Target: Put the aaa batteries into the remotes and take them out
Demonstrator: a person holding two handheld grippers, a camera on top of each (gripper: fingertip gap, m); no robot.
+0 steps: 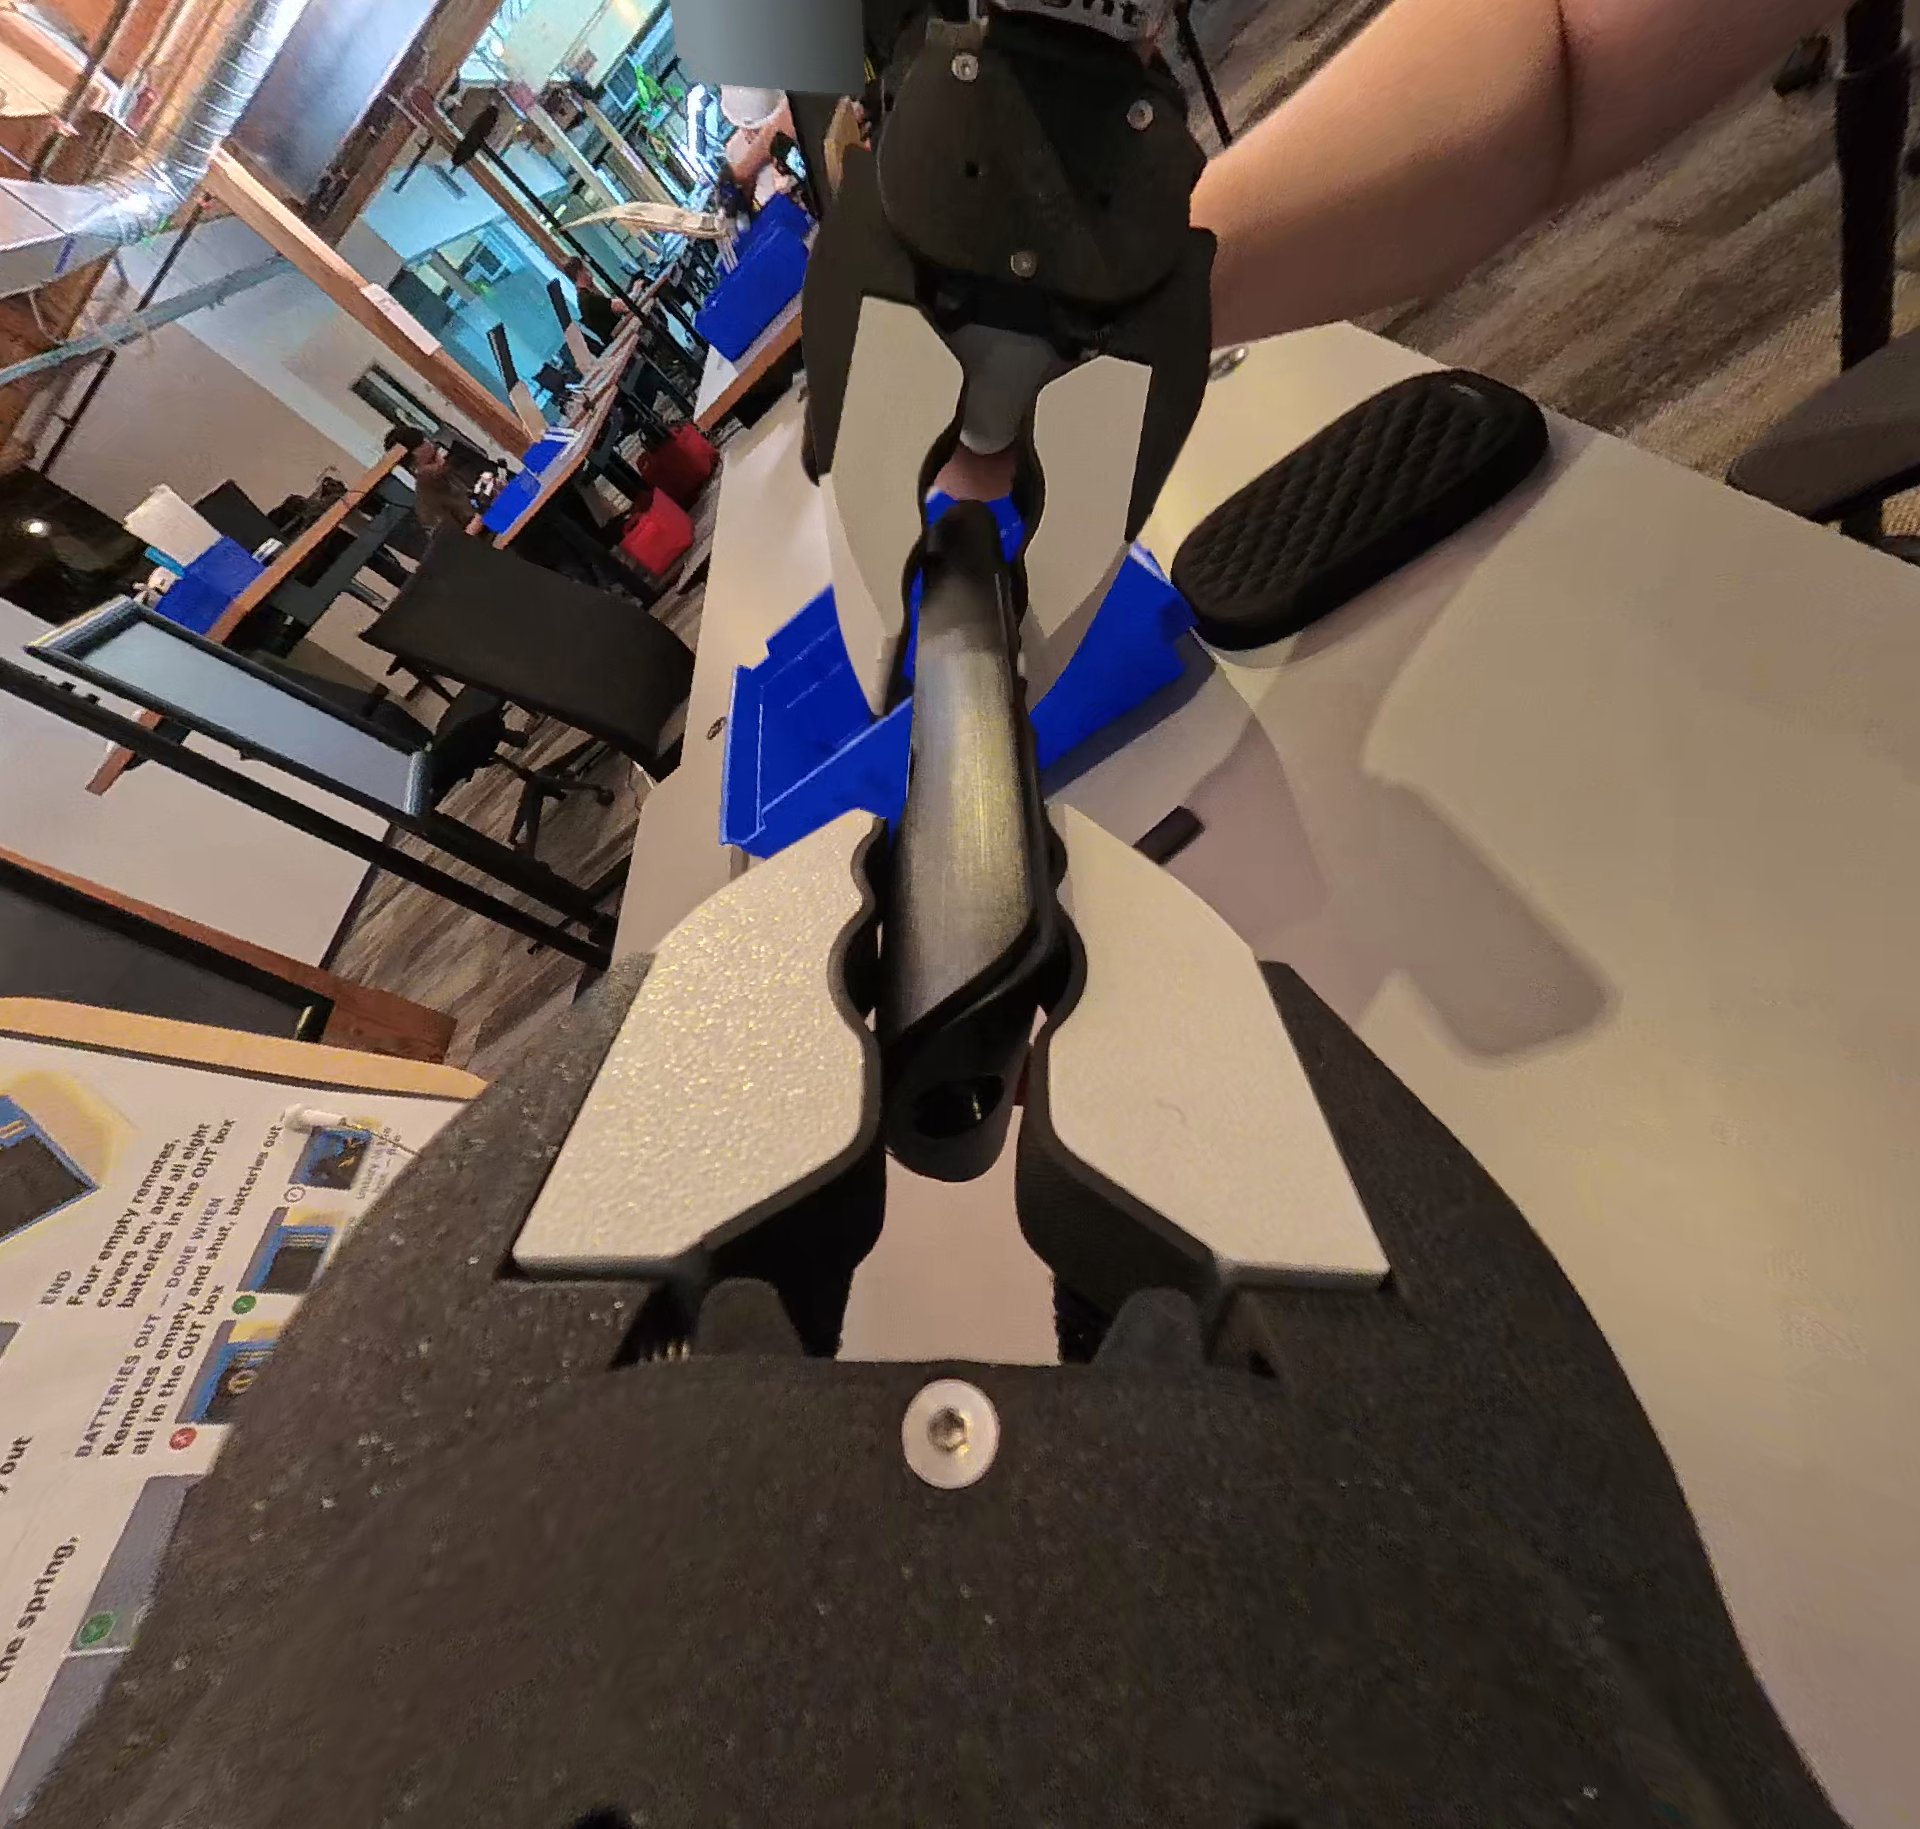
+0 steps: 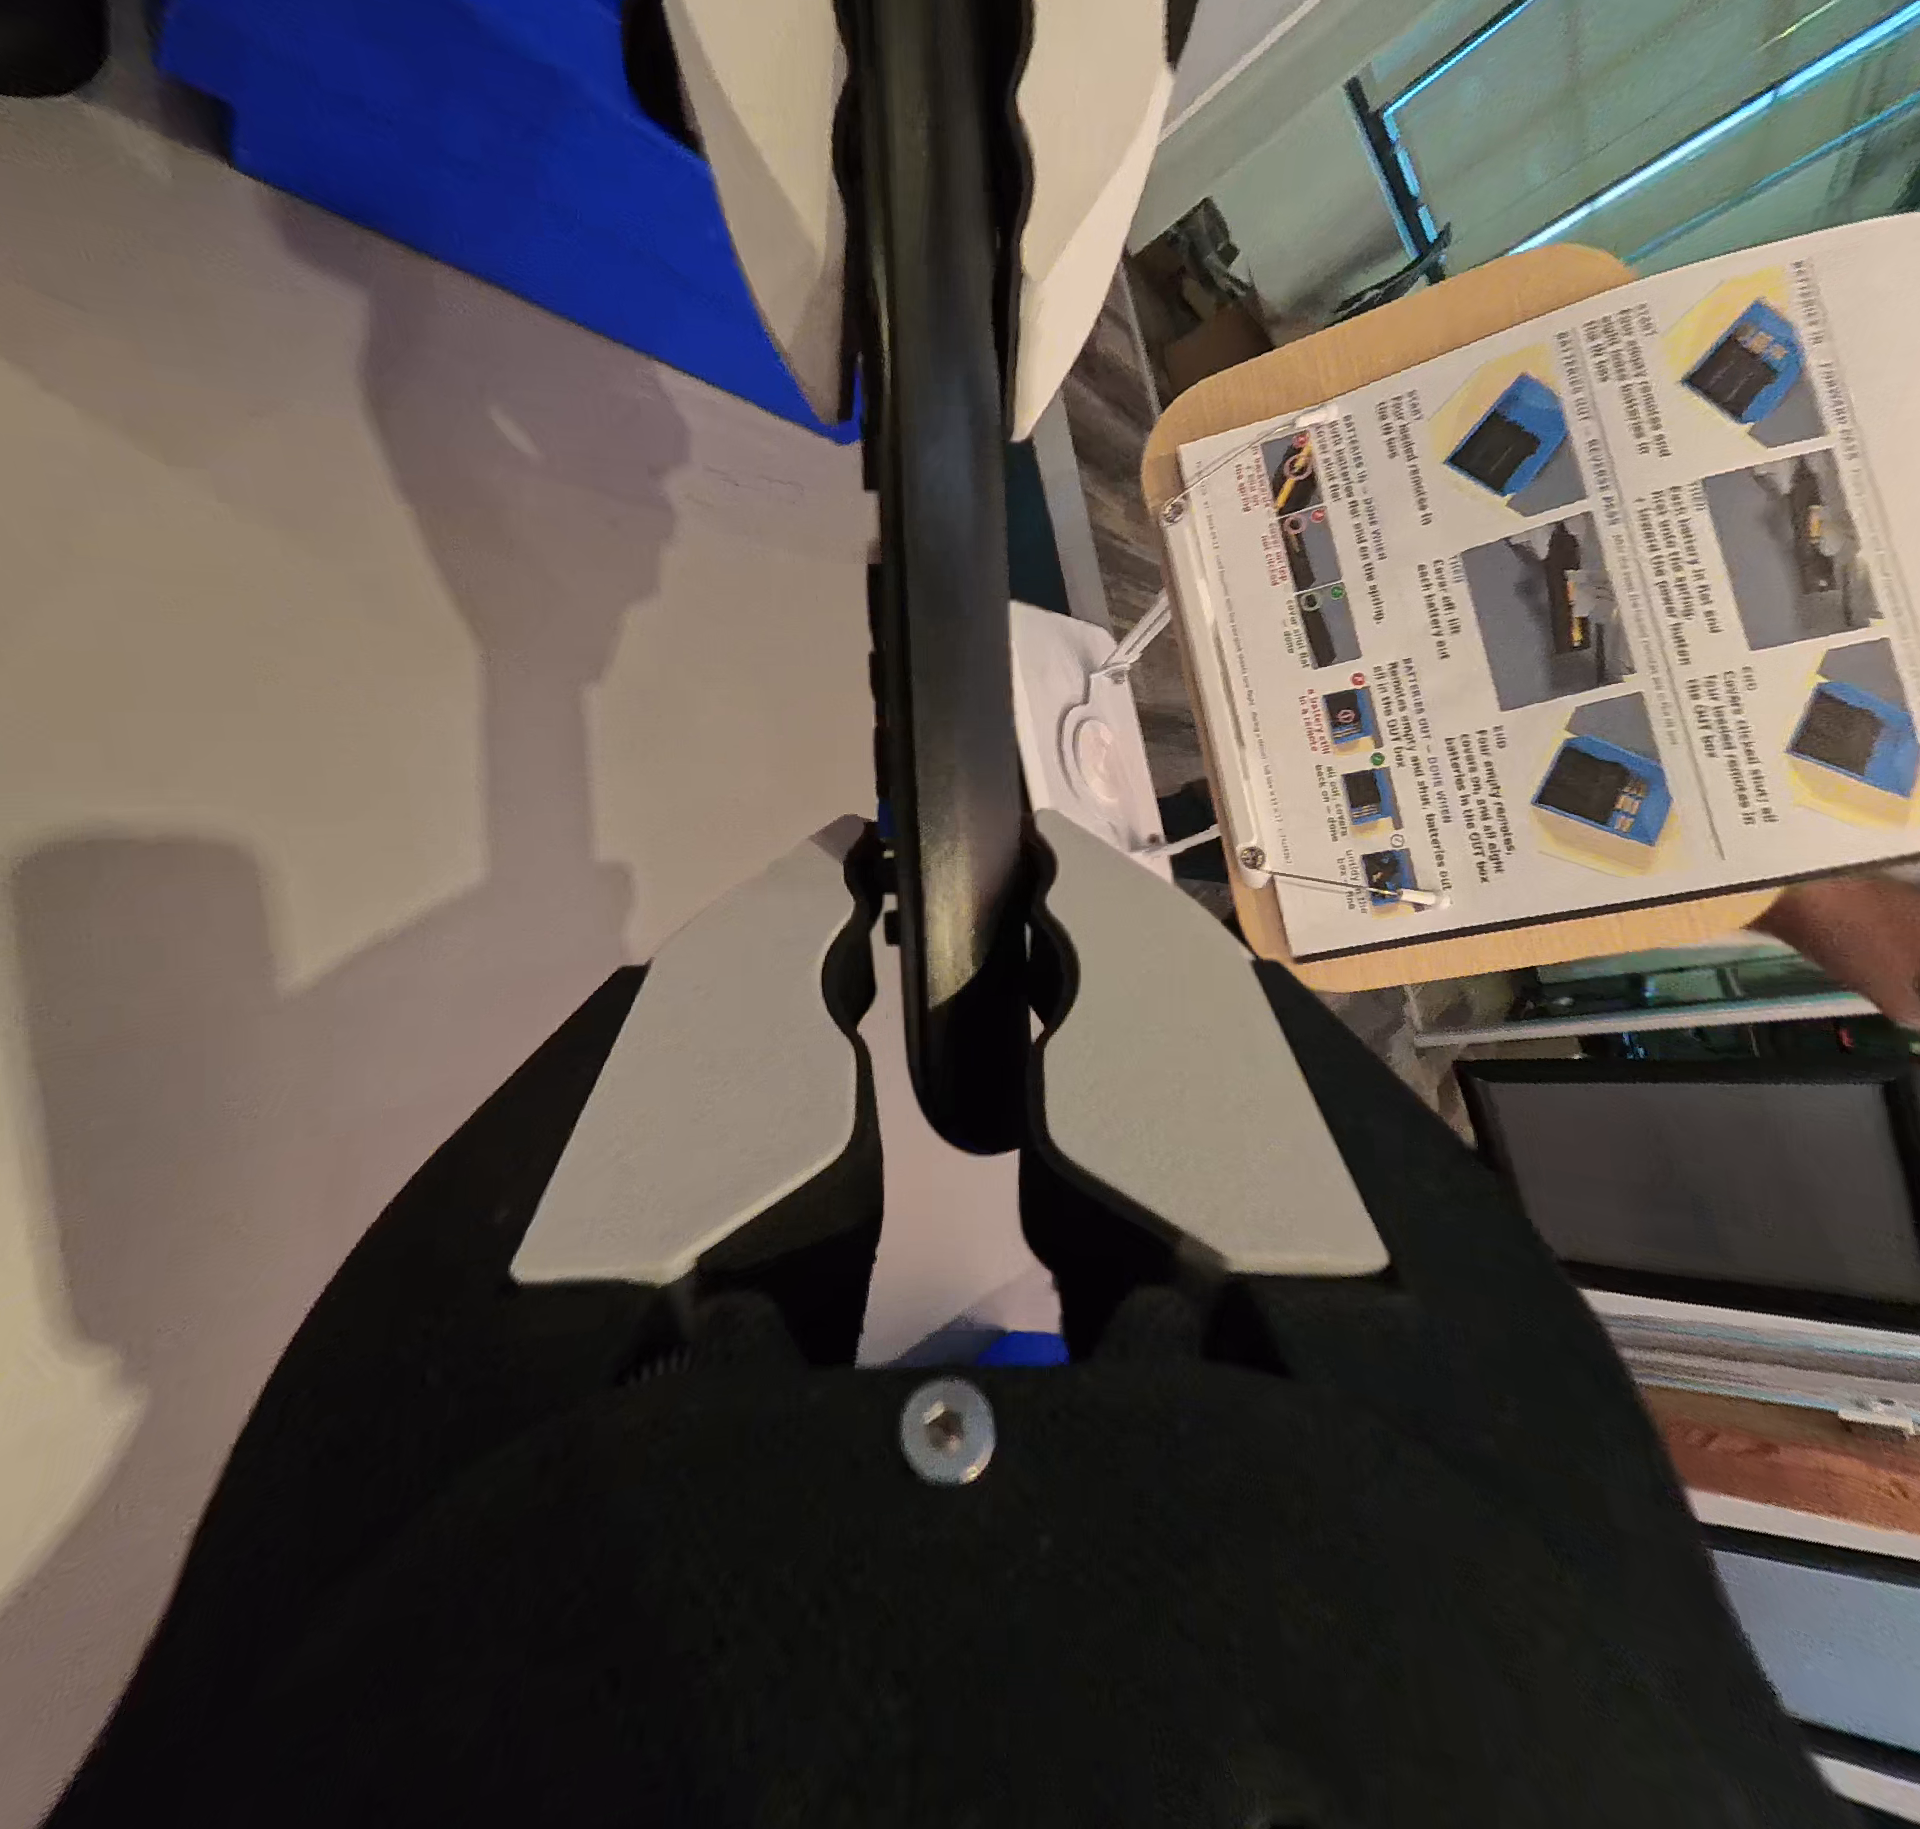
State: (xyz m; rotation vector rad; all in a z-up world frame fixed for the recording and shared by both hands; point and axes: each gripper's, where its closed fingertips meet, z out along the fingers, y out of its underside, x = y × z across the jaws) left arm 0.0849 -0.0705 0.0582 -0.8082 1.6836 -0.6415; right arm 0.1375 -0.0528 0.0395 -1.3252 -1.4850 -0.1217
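A long black remote is held in the air above the white table, gripped at both ends. My left gripper is shut on its near end. My right gripper faces it and is shut on the far end. In the right wrist view the same remote runs up the middle, with my right gripper shut on its near end and the left gripper on the far end. The remote's smooth back faces the cameras. No batteries are in view.
A blue bin sits on the white table under the remote; it also shows in the right wrist view. A black padded oval object lies behind it. An instruction sheet on a wooden board stands beside the table. A person's arm holds the right gripper.
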